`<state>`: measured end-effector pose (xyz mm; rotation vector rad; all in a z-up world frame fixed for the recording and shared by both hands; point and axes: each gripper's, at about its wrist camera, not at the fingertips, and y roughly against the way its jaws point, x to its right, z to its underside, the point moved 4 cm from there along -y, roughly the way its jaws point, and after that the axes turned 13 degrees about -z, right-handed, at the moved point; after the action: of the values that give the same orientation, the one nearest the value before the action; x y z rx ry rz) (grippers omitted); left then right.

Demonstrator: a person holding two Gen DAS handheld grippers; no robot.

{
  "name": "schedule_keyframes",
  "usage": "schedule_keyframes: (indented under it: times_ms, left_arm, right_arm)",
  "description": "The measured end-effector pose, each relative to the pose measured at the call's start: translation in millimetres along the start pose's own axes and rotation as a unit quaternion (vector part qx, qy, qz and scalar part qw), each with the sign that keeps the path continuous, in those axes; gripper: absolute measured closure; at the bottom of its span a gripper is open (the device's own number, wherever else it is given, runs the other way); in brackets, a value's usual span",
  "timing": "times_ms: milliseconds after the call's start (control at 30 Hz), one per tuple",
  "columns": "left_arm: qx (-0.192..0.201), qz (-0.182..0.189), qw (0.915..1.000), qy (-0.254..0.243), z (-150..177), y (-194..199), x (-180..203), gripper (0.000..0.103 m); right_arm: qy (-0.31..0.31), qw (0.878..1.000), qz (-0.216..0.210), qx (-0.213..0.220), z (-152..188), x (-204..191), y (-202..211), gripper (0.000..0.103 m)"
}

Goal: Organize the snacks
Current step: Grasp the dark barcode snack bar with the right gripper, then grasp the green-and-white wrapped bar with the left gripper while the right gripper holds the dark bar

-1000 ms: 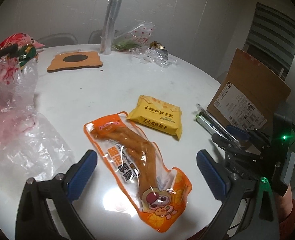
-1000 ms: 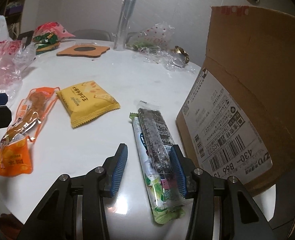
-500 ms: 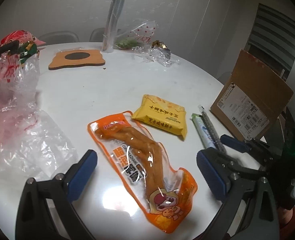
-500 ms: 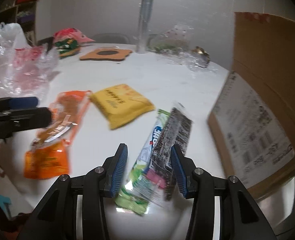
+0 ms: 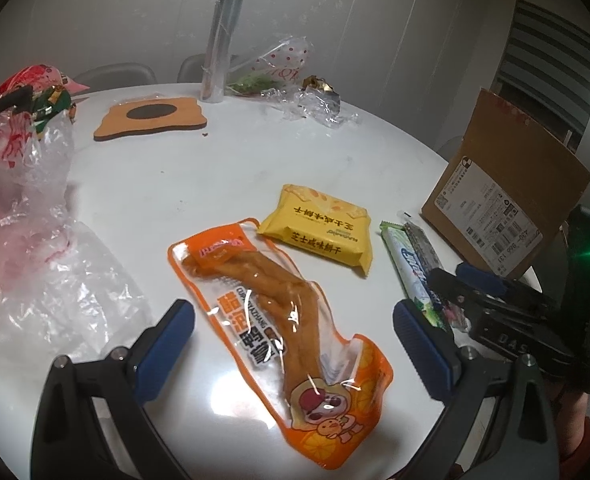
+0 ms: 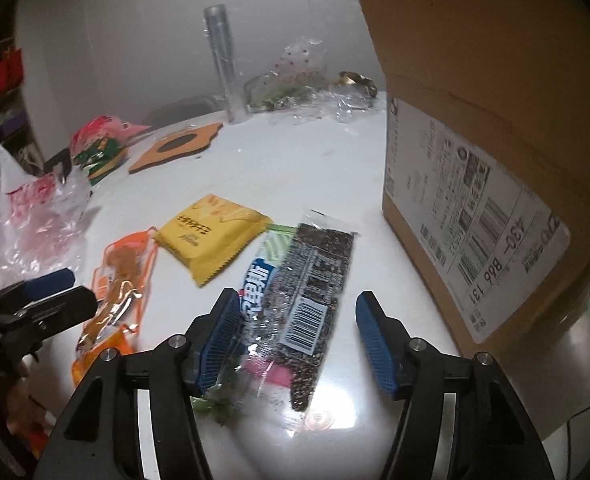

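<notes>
My right gripper (image 6: 297, 340) hovers low over two long snack bars lying side by side on the white table (image 6: 303, 168): a dark seaweed-like bar (image 6: 315, 280) and a green-and-white bar (image 6: 259, 280). Its jaws are opening, the bars lie between them, and the right pad stands apart from the dark bar. My left gripper (image 5: 295, 344) is open above the orange pouch (image 5: 287, 312). A yellow packet (image 5: 319, 232) lies just beyond the pouch. In the left wrist view the right gripper (image 5: 475, 284) sits over the near ends of the bars (image 5: 411, 260).
An open cardboard box (image 6: 495, 184) stands right of the bars. Crumpled clear plastic bags (image 5: 27, 216) fill the left side. At the back are a brown coaster (image 5: 151, 118), a clear tube (image 5: 221, 40) and loose wrappers (image 5: 319, 104).
The right gripper rolled and swung the two bars from beside the box toward the yellow packet, then widened its jaws; the bars now lie flat. The left gripper has stayed put.
</notes>
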<state>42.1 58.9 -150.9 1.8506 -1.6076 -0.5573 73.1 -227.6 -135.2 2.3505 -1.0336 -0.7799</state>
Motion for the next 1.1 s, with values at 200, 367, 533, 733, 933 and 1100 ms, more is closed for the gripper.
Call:
schedule_keyframes:
  times_ms: [200, 367, 533, 733, 933, 1100]
  left_arm:
    - [0.001, 0.000, 1.0000, -0.002, 0.7, 2.1, 3.1, 0.004]
    - [-0.002, -0.002, 1.0000, -0.001, 1.3, 2.4, 4.1, 0.004]
    - [-0.005, -0.006, 1.0000, -0.005, 2.0, 2.2, 6.2, 0.004]
    - [-0.015, -0.017, 0.9997, -0.009, 6.1, -3.0, 17.2, 0.004]
    - [-0.016, -0.059, 0.9979, 0.023, 9.7, -7.1, 13.5, 0.004]
    - [-0.017, -0.068, 0.9971, 0.030, 6.5, -11.5, 15.3, 0.004]
  right_arm:
    - [-0.011, 1.000, -0.008, 0.000, -1.6, 2.1, -12.8, 0.051]
    - [-0.014, 0.999, -0.035, 0.000, -1.3, 5.1, -12.4, 0.059]
    - [-0.005, 0.996, -0.086, -0.004, 3.8, 1.6, -7.9, 0.060]
    - [0.012, 0.995, -0.102, -0.013, 9.7, 2.5, 1.8, 0.058]
    - [0.003, 0.996, -0.084, -0.009, 9.7, 9.9, 3.0, 0.045]
    - [-0.008, 0.997, -0.076, 0.000, 6.5, 13.5, 0.9, 0.041]
